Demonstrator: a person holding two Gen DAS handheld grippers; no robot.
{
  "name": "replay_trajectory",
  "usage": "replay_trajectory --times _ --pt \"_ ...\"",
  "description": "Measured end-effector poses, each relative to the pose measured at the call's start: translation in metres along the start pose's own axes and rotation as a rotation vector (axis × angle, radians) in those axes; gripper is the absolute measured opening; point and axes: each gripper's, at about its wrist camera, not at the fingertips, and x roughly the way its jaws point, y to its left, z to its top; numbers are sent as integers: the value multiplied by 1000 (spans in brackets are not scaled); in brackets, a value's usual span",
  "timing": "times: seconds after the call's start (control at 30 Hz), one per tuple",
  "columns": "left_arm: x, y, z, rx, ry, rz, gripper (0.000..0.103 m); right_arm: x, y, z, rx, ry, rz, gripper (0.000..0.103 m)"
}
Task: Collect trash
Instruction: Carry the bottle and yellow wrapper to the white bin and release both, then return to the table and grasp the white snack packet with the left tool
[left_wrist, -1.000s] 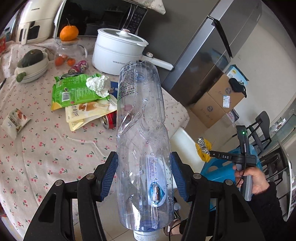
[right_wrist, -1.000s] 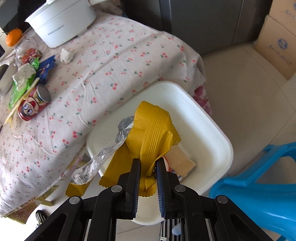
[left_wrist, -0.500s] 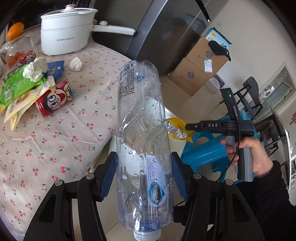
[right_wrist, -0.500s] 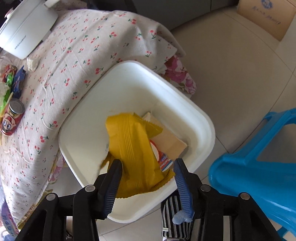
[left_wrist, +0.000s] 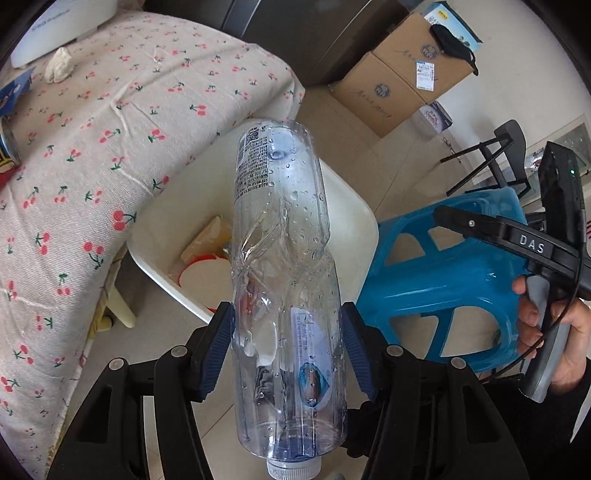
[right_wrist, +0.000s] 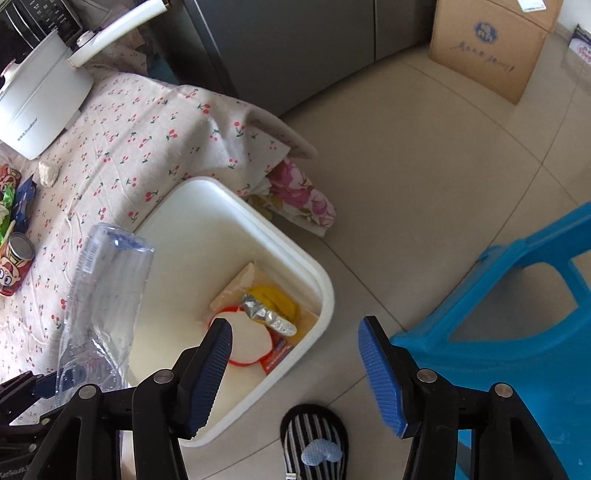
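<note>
My left gripper (left_wrist: 286, 332) is shut on a crushed clear plastic bottle (left_wrist: 284, 258), cap end toward the camera. The bottle hangs over the white trash bin (left_wrist: 354, 210) that stands on the floor beside the table. In the right wrist view the bottle (right_wrist: 107, 288) enters from the left above the bin (right_wrist: 321, 280). My right gripper (right_wrist: 295, 332) hovers over the bin's near corner; its jaws are opening and nothing is between them. A yellow and silver wrapper (right_wrist: 271, 302) lies in the bin on other packets.
A blue plastic stool (right_wrist: 498, 314) stands right of the bin. The cherry-print table (left_wrist: 92, 147) carries a white pot (right_wrist: 37, 103), a can (right_wrist: 14, 266) and wrappers. Cardboard boxes (right_wrist: 487, 48) and a grey fridge stand behind. A striped slipper (right_wrist: 314, 443) is on the floor.
The right gripper opened and let go of the yellow wrapper, which dropped into the bin. The left gripper carried the bottle from above the table to over the bin, tipping downward.
</note>
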Motion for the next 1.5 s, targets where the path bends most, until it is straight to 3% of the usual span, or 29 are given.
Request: replay_trajectory --times 0.27,0.53,0.67,0.97,1.23,1.5 --pt "41 9 15 -32 75 25 62 -3 -7 1 5 -14 -4 63" --pt "39 13 25 -26 20 52 65 -5 -6 2 30 -24 -20 63" --pt "12 8 21 18 -36 78 84 -9 2 3 18 -43 -27 67" --pt "-84 29 -9 18 -163 154 94 -26 36 4 -58 -109 -34 71" --pt "-173 80 -54 -44 -283 272 101 -41 80 3 -120 -185 -29 77" --pt "-225 136 -90 -124 -352 391 103 -44 148 1 -196 -229 10 83"
